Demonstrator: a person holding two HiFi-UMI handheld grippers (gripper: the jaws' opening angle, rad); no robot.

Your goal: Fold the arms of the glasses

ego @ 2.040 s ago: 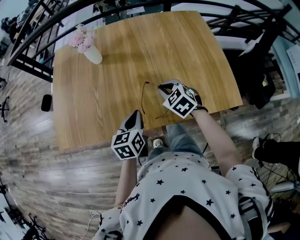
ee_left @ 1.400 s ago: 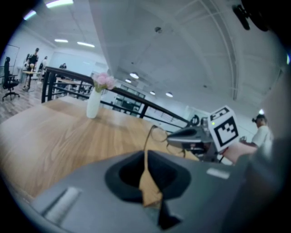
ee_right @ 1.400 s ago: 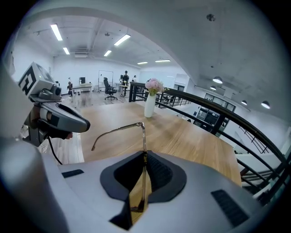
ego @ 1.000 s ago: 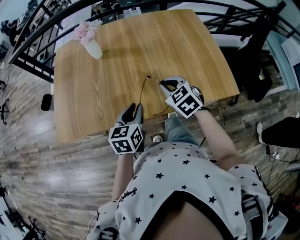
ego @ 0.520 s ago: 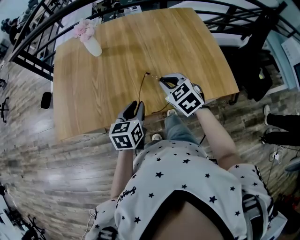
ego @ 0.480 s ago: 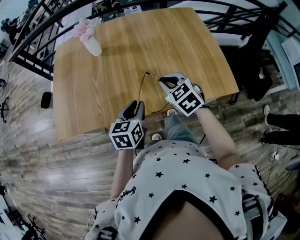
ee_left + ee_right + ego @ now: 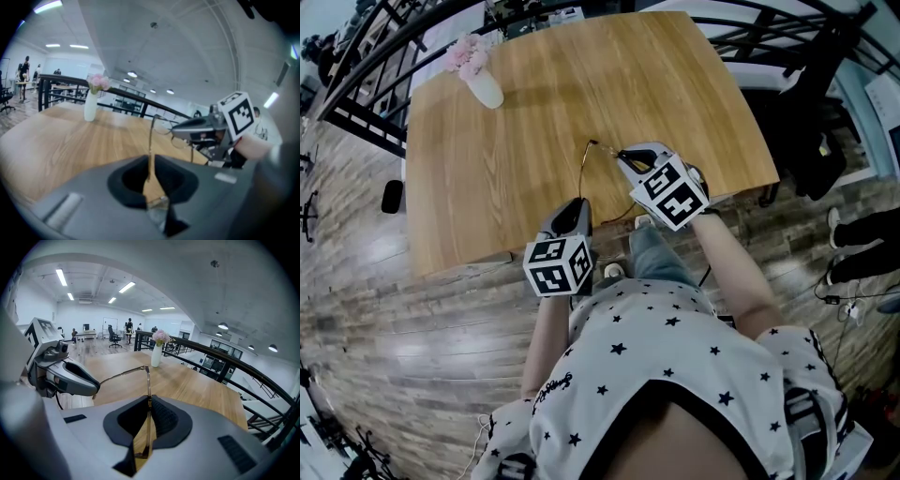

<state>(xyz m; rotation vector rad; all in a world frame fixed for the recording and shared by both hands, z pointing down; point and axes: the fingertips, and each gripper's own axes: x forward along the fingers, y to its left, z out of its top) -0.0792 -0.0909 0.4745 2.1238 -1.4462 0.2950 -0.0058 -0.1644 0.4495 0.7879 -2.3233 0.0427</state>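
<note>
A pair of thin-rimmed glasses (image 7: 585, 173) is held in the air just above a wooden table (image 7: 487, 187), near the lower centre of the head view, between two hand-held grippers. The jaws of the left gripper (image 7: 577, 206), at lower centre, have just been closing, and the tip of one arm (image 7: 151, 140) is now pinched between them. The right gripper (image 7: 625, 156), just right of centre, is clamped on the front frame (image 7: 146, 427), which is seen edge-on between its nearly closed jaws. The second arm (image 7: 192, 151) hangs loose below the frame. A white vase (image 7: 485, 87) of pink flowers stands well apart at the upper left.

From here, the thin, smooth arm could be lost from the left jaws as it is swung inward. The hinge (image 7: 147, 367) could be strained if the arm is pushed against its folding direction or the frame is twisted between the two grips. The loose arm could be snagged on the table edge.
</note>
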